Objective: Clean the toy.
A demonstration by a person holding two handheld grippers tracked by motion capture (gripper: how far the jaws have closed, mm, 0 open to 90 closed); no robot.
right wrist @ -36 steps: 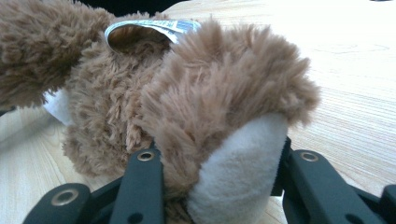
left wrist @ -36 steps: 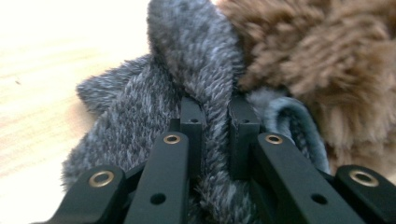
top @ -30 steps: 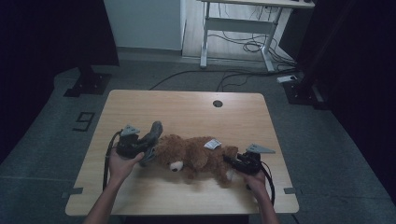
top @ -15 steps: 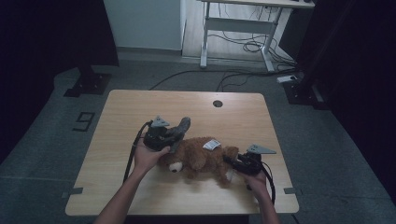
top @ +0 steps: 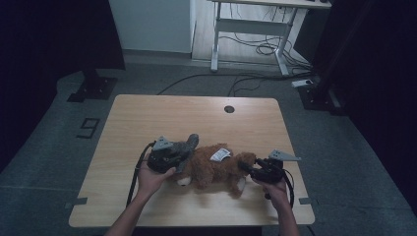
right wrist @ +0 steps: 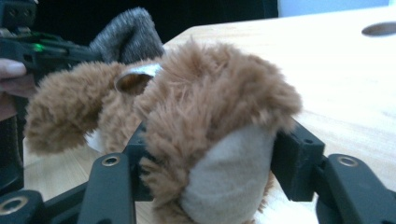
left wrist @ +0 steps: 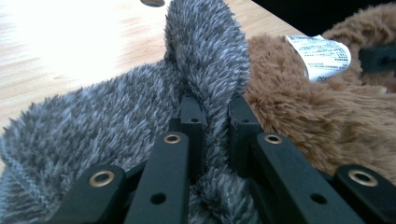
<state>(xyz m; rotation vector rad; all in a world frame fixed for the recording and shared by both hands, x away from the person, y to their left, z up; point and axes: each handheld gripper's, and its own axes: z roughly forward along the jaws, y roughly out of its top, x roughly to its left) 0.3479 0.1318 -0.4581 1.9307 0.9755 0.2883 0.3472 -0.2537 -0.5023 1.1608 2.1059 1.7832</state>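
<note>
My left gripper (left wrist: 211,116) is clamped on the grey fuzzy sock (left wrist: 140,116) at the plush bear's (top: 216,167) nine o'clock end. The bear lies near the table's (top: 172,113) front edge, long axis nine to three. My right gripper (right wrist: 215,154) has just been opening around the bear's foot (right wrist: 224,172) at three o'clock (whether the pads touch it I can't tell), so the left is the nearer hand for drawing the sock toward three.

Stuffed bear (top: 216,169): brown plush, cream foot soles and muzzle, white printed tag (top: 221,155) on its back; lies on its side across the near half of the wooden table (top: 196,113). Sock (top: 183,149): grey, fuzzy, one end standing upright, touching the bear's left end.
</note>
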